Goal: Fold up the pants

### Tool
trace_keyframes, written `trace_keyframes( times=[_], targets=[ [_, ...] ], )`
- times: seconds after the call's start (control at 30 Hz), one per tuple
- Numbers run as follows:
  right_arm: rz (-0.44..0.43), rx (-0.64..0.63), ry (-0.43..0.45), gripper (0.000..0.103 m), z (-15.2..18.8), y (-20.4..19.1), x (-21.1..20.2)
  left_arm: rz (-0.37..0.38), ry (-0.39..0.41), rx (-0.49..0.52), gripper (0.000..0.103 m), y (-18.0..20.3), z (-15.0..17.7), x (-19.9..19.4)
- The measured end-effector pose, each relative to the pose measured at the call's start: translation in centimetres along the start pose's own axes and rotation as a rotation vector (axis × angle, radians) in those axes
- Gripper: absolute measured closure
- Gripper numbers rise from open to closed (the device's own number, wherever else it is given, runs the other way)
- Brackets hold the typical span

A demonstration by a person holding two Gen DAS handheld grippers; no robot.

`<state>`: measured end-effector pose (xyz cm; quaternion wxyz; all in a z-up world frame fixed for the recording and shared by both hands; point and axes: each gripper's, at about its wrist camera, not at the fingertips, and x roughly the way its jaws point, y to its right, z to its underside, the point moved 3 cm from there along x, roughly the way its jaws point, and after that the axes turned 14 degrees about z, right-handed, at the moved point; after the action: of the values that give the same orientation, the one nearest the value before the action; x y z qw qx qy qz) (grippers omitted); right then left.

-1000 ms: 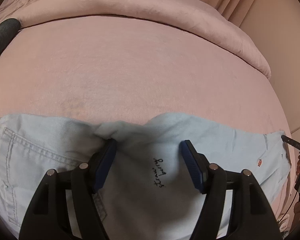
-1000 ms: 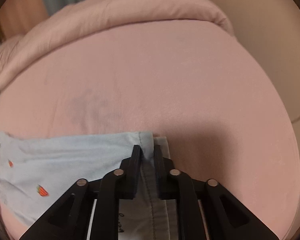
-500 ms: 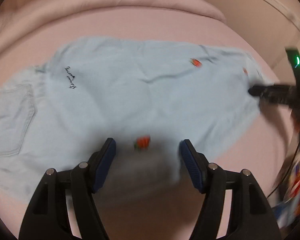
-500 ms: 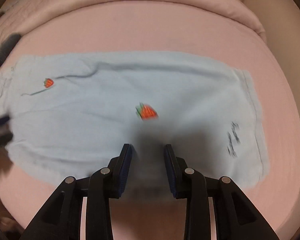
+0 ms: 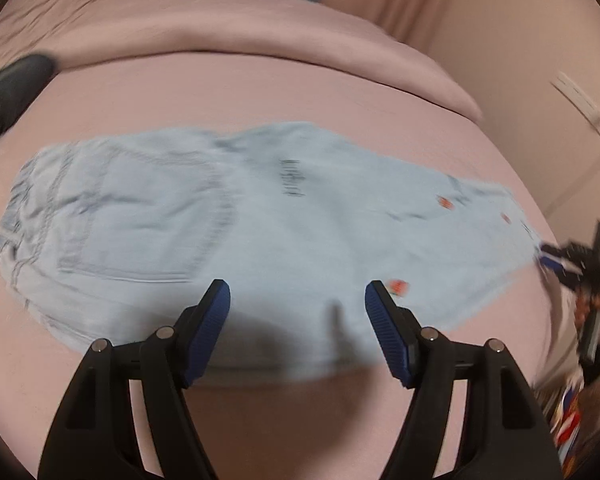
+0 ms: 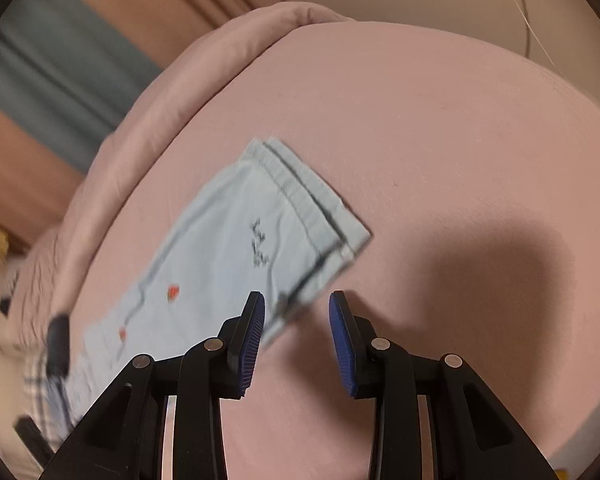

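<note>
Light blue denim pants (image 5: pixel 260 220) with small red patches and black script lie flat, folded lengthwise, on the pink bed (image 5: pixel 300 96). My left gripper (image 5: pixel 298 312) is open and empty, just above the pants' near edge. In the right wrist view the pants (image 6: pixel 228 248) lie to the left, the waistband end nearest. My right gripper (image 6: pixel 296 328) is open and empty, beside the waistband corner and apart from it. The right gripper also shows at the far right of the left wrist view (image 5: pixel 580 264), near the leg hems.
A rolled pink duvet (image 5: pixel 260 32) lies along the far side of the bed. A dark object (image 5: pixel 12 84) sits at the bed's left edge. A beige wall (image 5: pixel 540 80) and curtains (image 6: pixel 60 80) stand beyond the bed.
Both grippers have let go of the pants and pulled back. The right gripper, shut on the waistband a second ago, is open now. The pants now lie flat in a long strip.
</note>
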<state>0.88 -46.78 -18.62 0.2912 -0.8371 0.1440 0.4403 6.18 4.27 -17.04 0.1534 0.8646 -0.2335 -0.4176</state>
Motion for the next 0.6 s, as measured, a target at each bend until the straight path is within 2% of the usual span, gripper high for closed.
trace_keyframes(
  times=[0.03,0.1,0.2,0.23,0.27,0.33,0.43,0.6],
  targets=[
    [-0.003,-0.002,0.004,0.069,-0.3,-0.5,0.3,-0.010,0.006,-0.019,0.033,-0.9,0.0,-0.1],
    [0.054,-0.010,0.004,0.070,-0.9,-1.2,1.1,-0.049,0.002,-0.051,0.033,-2.0,0.3,-0.1],
    [0.052,0.036,-0.010,0.070,-0.7,-1.2,1.3,-0.047,-0.016,-0.078,0.033,-3.6,1.3,0.0],
    [0.062,0.024,0.006,0.076,-0.7,-1.2,1.0,-0.050,-0.012,-0.066,0.033,-3.5,1.3,0.0],
    [0.079,0.006,0.025,0.089,-0.6,-1.3,0.4,-0.058,-0.017,-0.056,0.033,-3.3,1.3,0.2],
    [0.110,-0.014,0.051,0.097,-0.7,-1.6,-0.1,-0.073,-0.030,-0.040,0.033,-3.0,1.3,0.5],
    [0.118,-0.004,0.098,0.099,-1.7,-2.1,-0.6,-0.070,-0.036,-0.036,0.033,-3.1,1.2,0.6],
    [0.242,-0.094,0.063,0.101,-1.3,-2.7,2.5,-0.072,-0.046,-0.017,0.030,-3.2,1.0,1.3]
  ],
)
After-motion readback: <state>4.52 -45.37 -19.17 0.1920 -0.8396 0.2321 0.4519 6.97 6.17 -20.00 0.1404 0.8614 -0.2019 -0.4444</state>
